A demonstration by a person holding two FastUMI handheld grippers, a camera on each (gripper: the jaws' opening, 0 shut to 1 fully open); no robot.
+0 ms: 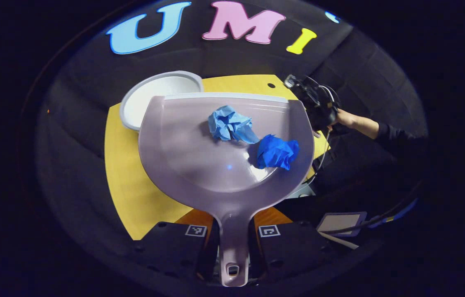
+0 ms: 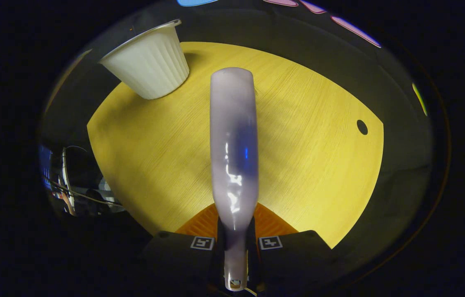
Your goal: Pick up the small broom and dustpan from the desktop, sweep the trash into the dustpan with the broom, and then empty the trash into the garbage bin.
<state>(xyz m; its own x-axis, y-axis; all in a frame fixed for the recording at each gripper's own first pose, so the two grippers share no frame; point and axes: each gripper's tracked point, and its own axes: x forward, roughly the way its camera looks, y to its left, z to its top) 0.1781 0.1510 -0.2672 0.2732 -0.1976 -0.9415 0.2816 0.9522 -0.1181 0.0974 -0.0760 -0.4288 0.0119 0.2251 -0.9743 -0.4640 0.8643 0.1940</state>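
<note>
Yellow tabletop (image 2: 319,165) lies under both tongs. Left tongs (image 1: 233,243) are clamped on the dustpan (image 1: 199,165) handle; ahead of them in the pan sit two crumpled blue paper wads (image 1: 230,126), with the white garbage bin (image 1: 154,97) just beyond its rim. Right tongs (image 2: 236,247) are clamped on the broom (image 2: 233,144) handle, the bin ahead to their left.

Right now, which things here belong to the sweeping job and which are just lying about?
Part of the job:
- dustpan, held by the left gripper
- two blue paper wads in it
- broom, held by the right gripper
- white bin

Just lying about:
- pale pad with a cable, off the yellow table
</note>
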